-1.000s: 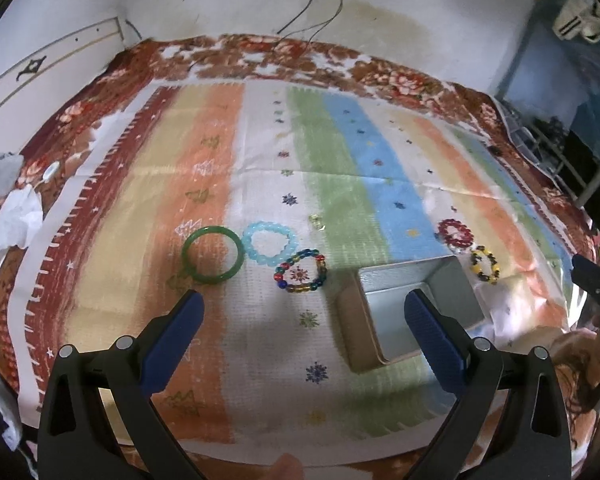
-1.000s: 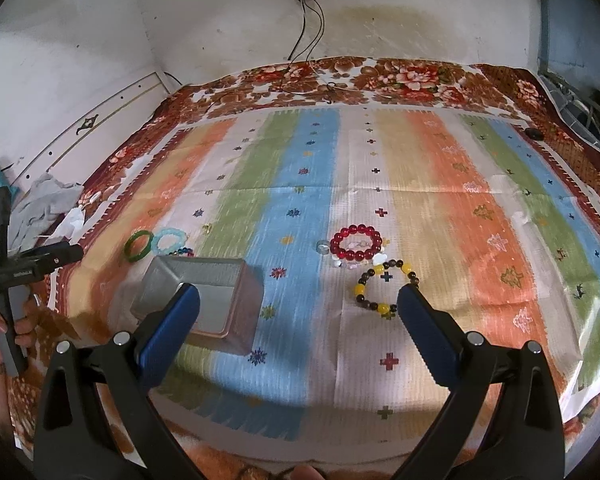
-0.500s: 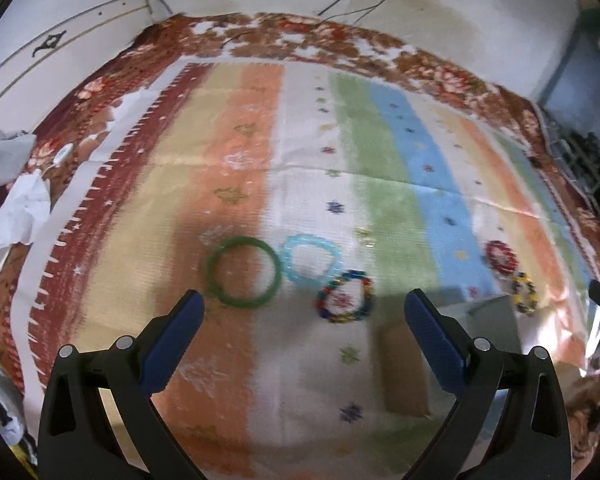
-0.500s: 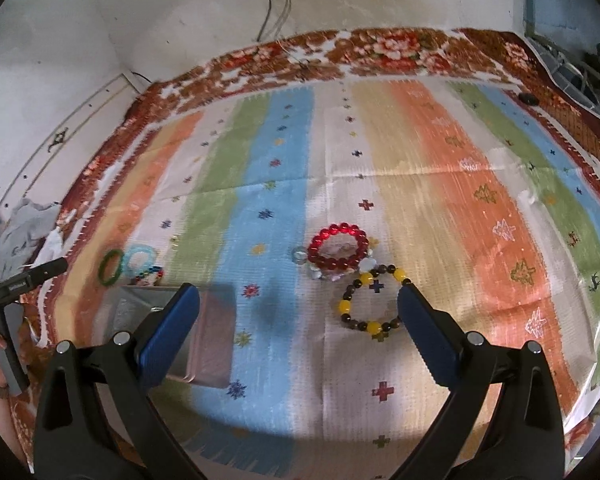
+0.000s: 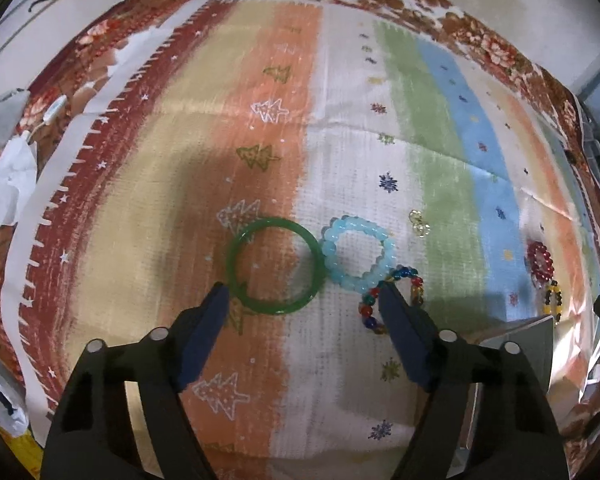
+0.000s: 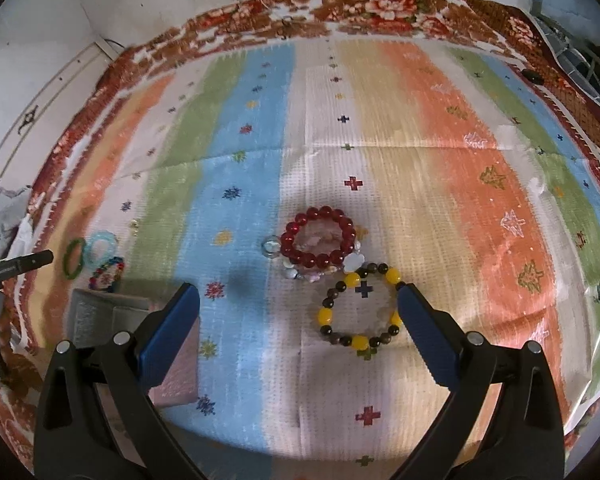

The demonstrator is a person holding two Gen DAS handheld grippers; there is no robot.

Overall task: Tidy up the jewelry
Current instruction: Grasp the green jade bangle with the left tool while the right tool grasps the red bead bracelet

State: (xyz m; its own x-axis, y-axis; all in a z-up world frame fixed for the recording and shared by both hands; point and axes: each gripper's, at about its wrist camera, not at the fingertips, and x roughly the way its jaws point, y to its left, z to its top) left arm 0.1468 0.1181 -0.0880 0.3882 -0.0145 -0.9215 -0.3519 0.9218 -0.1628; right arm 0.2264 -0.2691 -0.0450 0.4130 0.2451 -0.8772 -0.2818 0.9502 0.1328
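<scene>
On a striped bedspread (image 5: 440, 184), the left gripper (image 5: 302, 294) hangs with jaws apart over a green bangle (image 5: 275, 266), which lies flat just ahead, between its fingertips. The right gripper (image 6: 298, 296), jaws also apart, hangs near a yellow-and-dark bead bracelet (image 6: 360, 308). The grey box (image 6: 100, 312) sits well right of the bangle, likely its destination.

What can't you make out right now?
- Left wrist view: multicolour bead bracelet partly behind a finger of the left hand-held gripper.
- Grey box: inside hidden; cut off by fingers in both views.
- Small gold piece: too small to identify.
</scene>
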